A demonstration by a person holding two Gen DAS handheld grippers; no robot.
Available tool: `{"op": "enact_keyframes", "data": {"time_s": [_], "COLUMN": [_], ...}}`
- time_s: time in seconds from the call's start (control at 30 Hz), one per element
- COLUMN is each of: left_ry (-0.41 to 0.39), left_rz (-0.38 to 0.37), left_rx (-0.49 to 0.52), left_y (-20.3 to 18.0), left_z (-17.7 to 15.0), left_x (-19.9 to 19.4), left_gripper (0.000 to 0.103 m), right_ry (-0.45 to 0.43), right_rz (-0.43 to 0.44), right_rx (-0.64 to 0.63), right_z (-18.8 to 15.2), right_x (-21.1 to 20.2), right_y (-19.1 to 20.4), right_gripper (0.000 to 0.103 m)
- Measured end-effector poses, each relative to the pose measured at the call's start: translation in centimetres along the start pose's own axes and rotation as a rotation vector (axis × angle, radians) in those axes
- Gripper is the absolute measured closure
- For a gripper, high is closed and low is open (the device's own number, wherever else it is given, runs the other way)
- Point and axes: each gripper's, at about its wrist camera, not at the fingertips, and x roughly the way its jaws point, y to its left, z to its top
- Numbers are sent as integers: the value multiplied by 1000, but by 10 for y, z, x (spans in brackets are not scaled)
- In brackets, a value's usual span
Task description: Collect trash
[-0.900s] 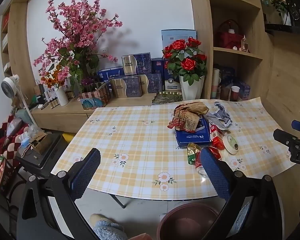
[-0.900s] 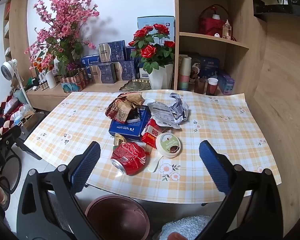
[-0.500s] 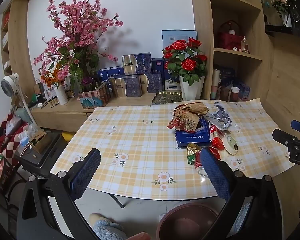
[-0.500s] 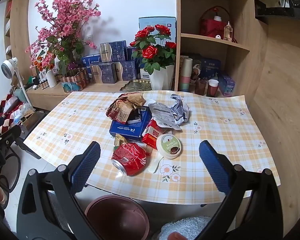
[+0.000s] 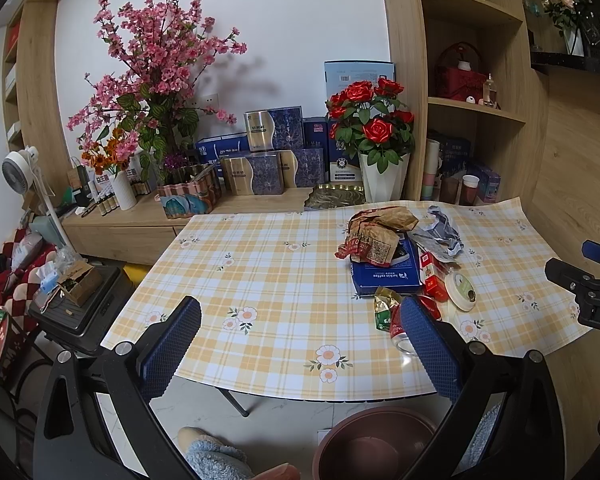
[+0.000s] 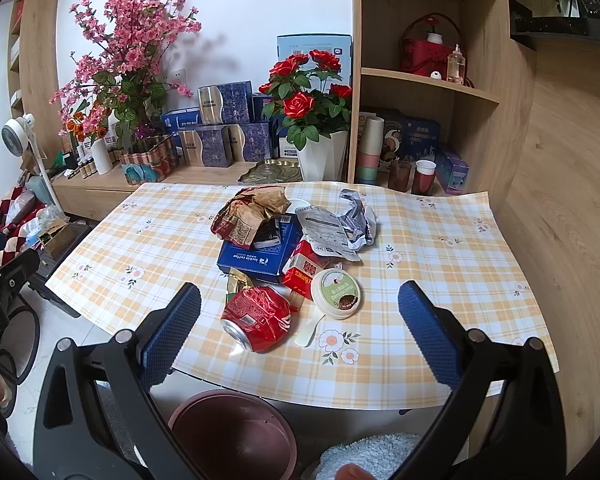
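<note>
A heap of trash lies on the checked tablecloth (image 6: 440,248): a crushed red can (image 6: 260,318), a round green-lidded tub (image 6: 336,294), a red carton (image 6: 302,268), a blue coffee box (image 6: 260,254), a brown crumpled bag (image 6: 252,210), a silver foil pouch (image 6: 340,226) and a white spoon (image 6: 310,330). A maroon bin (image 6: 234,436) stands on the floor under the table's near edge. My right gripper (image 6: 298,324) is open, short of the can. My left gripper (image 5: 298,334) is open over the bare left part of the cloth; the same blue coffee box (image 5: 384,272) lies to its right.
A white vase of red roses (image 6: 312,120) and several blue gift boxes (image 6: 224,136) stand on the sideboard behind the table. Shelves with cups (image 6: 420,176) rise at the back right. A small fan (image 5: 20,168) and cluttered boxes sit at the left. Fluffy slippers (image 5: 216,460) show below.
Both views have shifted only slightly; the right gripper has crept a little closer to the trash heap. Both grippers stay open.
</note>
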Motion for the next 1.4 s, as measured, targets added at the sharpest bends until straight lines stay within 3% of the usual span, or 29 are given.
{"op": "enact_keyframes", "data": {"time_s": [1.4], "left_ry": [0], "left_rz": [-2], "left_rx": [-4], "left_y": [0], "left_z": [0], "left_x": [0], "left_gripper": [5], "right_ry": [7], "right_rz": [-1], "right_rx": [0], "right_z": [-1], "right_x": [-1], "right_y": [0], "right_gripper": [6]}}
